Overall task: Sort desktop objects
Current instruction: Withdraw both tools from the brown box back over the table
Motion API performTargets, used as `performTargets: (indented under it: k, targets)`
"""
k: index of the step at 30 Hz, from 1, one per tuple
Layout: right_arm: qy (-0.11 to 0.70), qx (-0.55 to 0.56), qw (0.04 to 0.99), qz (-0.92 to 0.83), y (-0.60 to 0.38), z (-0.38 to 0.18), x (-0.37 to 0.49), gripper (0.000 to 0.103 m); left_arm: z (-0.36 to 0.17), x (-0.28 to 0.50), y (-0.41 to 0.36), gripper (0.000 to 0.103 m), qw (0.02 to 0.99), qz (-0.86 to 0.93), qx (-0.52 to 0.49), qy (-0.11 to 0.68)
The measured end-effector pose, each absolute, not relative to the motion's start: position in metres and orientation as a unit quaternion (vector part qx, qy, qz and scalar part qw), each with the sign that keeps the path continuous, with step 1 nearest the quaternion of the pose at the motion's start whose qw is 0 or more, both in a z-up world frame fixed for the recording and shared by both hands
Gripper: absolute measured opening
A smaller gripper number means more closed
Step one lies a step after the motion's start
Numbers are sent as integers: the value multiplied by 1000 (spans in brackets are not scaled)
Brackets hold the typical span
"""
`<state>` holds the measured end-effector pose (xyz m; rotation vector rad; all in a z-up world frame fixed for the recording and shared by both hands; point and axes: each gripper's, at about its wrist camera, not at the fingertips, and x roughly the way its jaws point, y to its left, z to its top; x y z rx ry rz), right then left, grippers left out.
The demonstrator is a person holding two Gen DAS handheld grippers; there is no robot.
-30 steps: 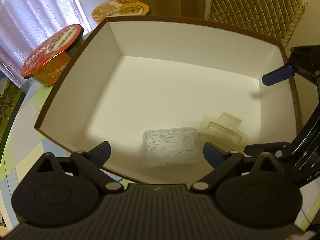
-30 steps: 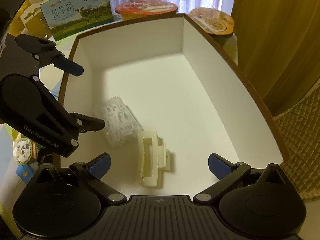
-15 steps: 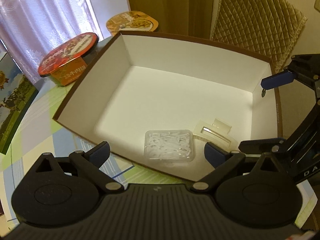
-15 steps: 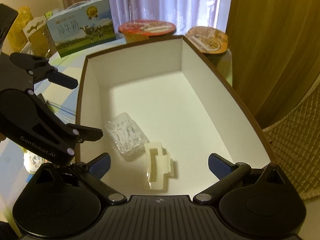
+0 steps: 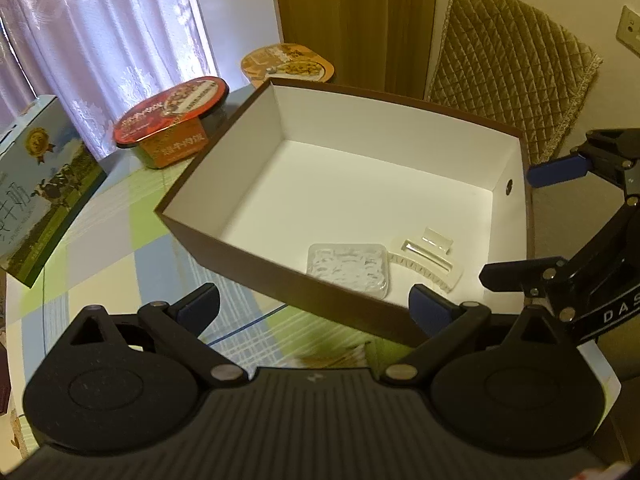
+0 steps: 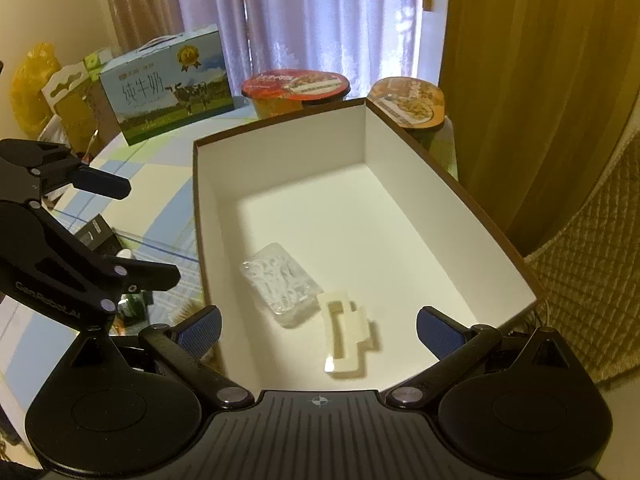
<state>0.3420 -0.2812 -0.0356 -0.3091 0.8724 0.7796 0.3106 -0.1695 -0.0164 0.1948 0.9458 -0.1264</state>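
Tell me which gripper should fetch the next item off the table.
Probably left. The left gripper hangs open over the tablecloth, outside the box; the right gripper sits open over the box.

Open brown cardboard box with white interior [image 6: 280,168], standing on checked surface [image 5: 120,248]. Inside, near one corner: clear rectangular plastic case of small white pieces [image 6: 280,282], lying flat, just beside cream plastic hair claw clip [image 6: 344,330].

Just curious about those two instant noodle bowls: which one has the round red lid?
The round red-lidded noodle bowl nearer the milk carton; the other bowl has an orange lid.
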Motion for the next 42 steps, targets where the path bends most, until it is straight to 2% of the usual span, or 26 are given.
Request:
performTargets:
  k: [22,42]
  targets:
    - [375,-109,855,341,-259,-4,239,101,25,194,-78,100,910,-33,75,406]
    - [428,-75,831,346,-236,-47,195,101,-19,149,-39,99,892,-5,46,450]
